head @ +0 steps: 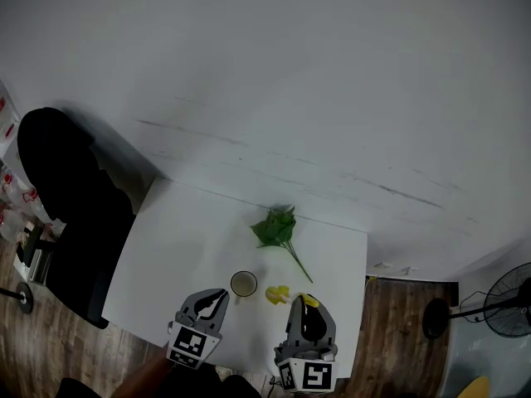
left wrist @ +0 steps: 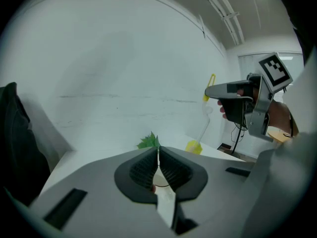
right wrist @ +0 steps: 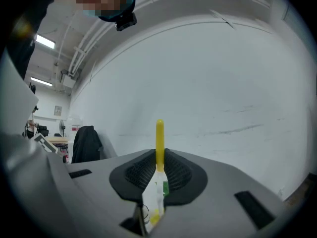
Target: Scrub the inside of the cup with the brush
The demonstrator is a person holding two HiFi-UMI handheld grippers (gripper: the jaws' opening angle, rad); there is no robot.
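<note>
Yellow brush [right wrist: 159, 135], likely light and stiff, is pinched near its handle tip by the right gripper [right wrist: 159, 162], head hanging below. Just ahead of the left gripper [left wrist: 158, 157], pressed together and empty, stands the cup [head: 243, 283]: probably slippery, best taken at the rim.

Upright pale cup [head: 243, 283] stands just beside yellow-headed brush [head: 278, 293], gripped by right tongs [head: 307, 302].

Right gripper [right wrist: 159, 158] jaws clamped on brush [right wrist: 159, 135] handle. Yellow handle end pokes up past pads; clear part with green patch runs down toward camera. White wall [right wrist: 223, 83] far ahead. Black chair [right wrist: 85, 143] far left. Ceiling lamp [right wrist: 44, 42] upper left.
</note>
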